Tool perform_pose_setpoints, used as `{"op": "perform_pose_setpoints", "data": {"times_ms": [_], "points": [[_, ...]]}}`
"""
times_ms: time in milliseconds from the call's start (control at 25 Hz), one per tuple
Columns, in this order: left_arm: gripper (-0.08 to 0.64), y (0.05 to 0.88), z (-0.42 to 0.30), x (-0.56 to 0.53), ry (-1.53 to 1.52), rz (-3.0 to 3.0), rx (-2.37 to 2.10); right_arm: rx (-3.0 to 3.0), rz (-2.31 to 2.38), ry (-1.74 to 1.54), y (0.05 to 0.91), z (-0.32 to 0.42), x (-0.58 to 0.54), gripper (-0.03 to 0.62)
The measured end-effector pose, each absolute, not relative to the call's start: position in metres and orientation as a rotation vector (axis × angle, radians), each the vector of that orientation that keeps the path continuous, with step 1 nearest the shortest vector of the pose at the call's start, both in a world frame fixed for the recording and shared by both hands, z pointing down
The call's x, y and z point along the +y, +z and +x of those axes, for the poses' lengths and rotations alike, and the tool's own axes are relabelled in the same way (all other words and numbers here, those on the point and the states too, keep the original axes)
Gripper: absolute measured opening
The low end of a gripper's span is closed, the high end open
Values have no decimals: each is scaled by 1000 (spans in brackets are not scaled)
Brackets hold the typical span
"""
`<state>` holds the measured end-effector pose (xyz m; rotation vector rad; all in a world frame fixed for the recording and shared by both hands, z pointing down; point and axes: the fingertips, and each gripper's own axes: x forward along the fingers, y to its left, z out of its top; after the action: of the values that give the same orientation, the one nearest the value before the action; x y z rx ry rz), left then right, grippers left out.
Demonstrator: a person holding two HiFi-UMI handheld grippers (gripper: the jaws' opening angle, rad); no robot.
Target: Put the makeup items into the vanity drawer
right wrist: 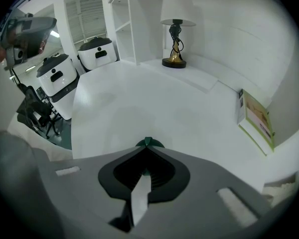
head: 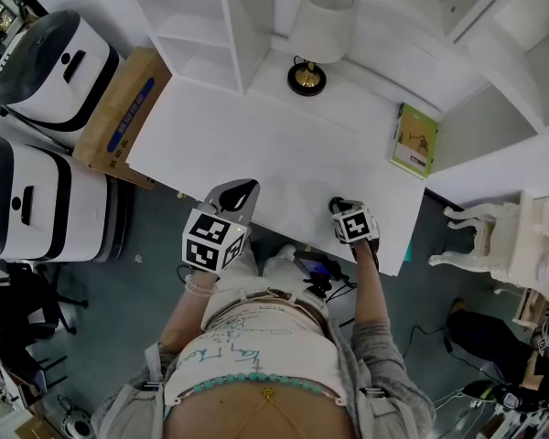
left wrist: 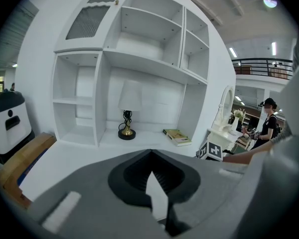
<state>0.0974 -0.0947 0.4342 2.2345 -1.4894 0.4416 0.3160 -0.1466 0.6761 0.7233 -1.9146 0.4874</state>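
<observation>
Seemingly pinched at the very tips of the right hand-held gripper (right wrist: 147,147), a small dark green item (right wrist: 148,142) showed only as a sliver beyond the closed jaws, so what kind of makeup piece it was could not be told. It sat over the worktop (head: 256,144) close to the near edge, towards the right corner; whether it touched the surface was unclear. The left hand-held gripper (left wrist: 150,153) had its jaws together with nothing between them and hovered at the same near edge, apart from the right one. No open drawer could be made out in any view.

The main risk lay in that shallow grip. With so little of the item held, a tilt or a knock against the worktop's edge on the way to the drawer would likely let it slip and drop to the floor. If the drawer was shut, the empty left hand-held gripper would have to pull it, and closed jaws might skid off the front. The lamp (head: 309,39) at the far edge and the book (head: 414,140) by the right edge stood well clear.
</observation>
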Motion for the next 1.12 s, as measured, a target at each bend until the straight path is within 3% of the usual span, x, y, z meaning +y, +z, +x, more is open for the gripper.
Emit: {"op": "perform_pose_setpoints", "data": {"times_ms": [1120], "points": [[1,438,110,-86,397,2216,-1510,-1999,633,392,602,308,-133,29]]}}
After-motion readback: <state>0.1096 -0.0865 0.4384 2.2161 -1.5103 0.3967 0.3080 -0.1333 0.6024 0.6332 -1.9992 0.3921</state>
